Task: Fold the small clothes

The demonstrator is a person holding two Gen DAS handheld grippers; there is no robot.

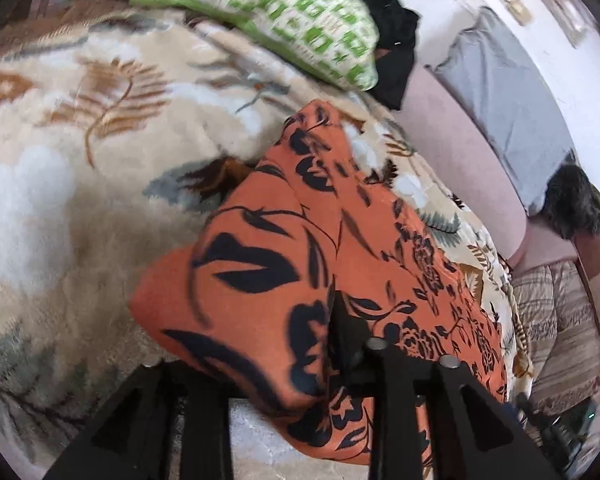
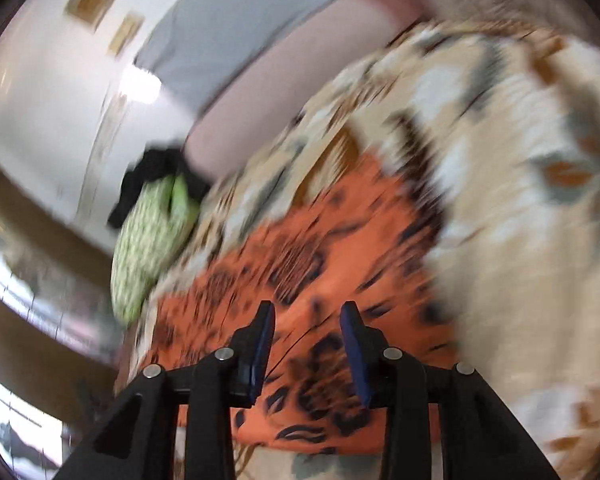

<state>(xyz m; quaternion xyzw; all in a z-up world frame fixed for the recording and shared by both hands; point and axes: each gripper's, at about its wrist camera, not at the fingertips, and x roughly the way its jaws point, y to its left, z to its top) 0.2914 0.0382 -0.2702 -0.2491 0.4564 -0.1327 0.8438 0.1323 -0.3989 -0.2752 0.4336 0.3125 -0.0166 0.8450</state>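
- Right gripper (image 2: 308, 322): spread, empty, over the orange cloth (image 2: 340, 240).
- Left gripper (image 1: 284, 340): cloth drapes over it; grip unclear.
- Green cloth (image 1: 268, 12) at 12 o'clock on the blanket (image 1: 80, 128).

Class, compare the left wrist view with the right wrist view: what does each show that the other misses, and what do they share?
Only the left wrist view shows a dark furry item at the right edge and striped bedding below it. Only the right wrist view shows both blue-padded fingers of the right gripper standing apart, nothing pinched between them. Both show the orange floral garment on the leaf-patterned blanket, the green-and-white cloth and the black clothing.
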